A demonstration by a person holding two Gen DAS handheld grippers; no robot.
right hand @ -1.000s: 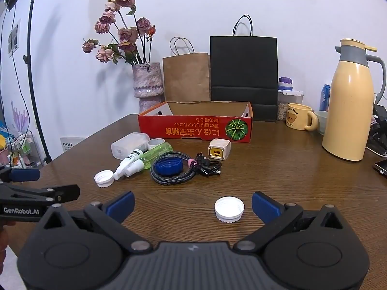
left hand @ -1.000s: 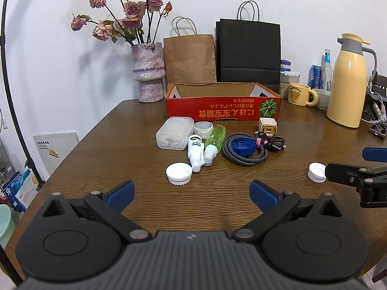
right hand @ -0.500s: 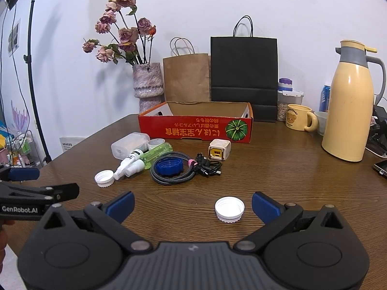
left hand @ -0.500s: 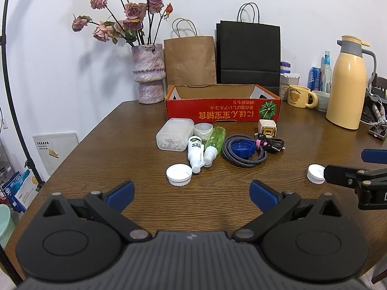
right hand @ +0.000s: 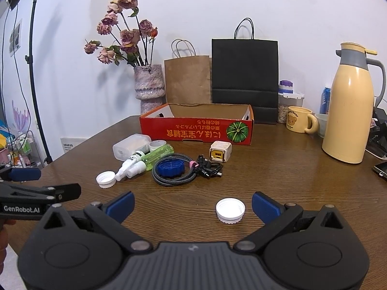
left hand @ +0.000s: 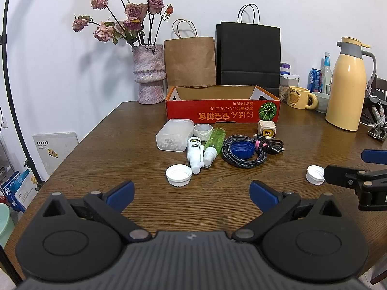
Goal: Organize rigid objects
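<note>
A red cardboard box (left hand: 222, 114) (right hand: 196, 130) stands open at the table's middle back. In front of it lie a clear plastic box (left hand: 174, 137), a small white cup (left hand: 202, 129), a white bottle (left hand: 194, 151), a green spray bottle (left hand: 214, 142), a coiled cable (left hand: 244, 151) around a blue lid (left hand: 240, 148), and a cube charger (left hand: 266, 129). One white lid (left hand: 178, 175) lies ahead of my open left gripper (left hand: 191, 194). Another white lid (right hand: 229, 210) lies between the fingers of my open right gripper (right hand: 192, 205), nearer the right one.
A vase of dried roses (left hand: 150, 75), a brown bag (left hand: 189, 60) and a black bag (left hand: 248, 58) stand behind the box. A yellow thermos (left hand: 347, 87), a bear mug (left hand: 298, 97) and cans stand at the right. A phone (right hand: 381, 168) lies at the right edge.
Both grippers have barely moved. The left view has shifted slightly, and the objects on the table stay where they were.
</note>
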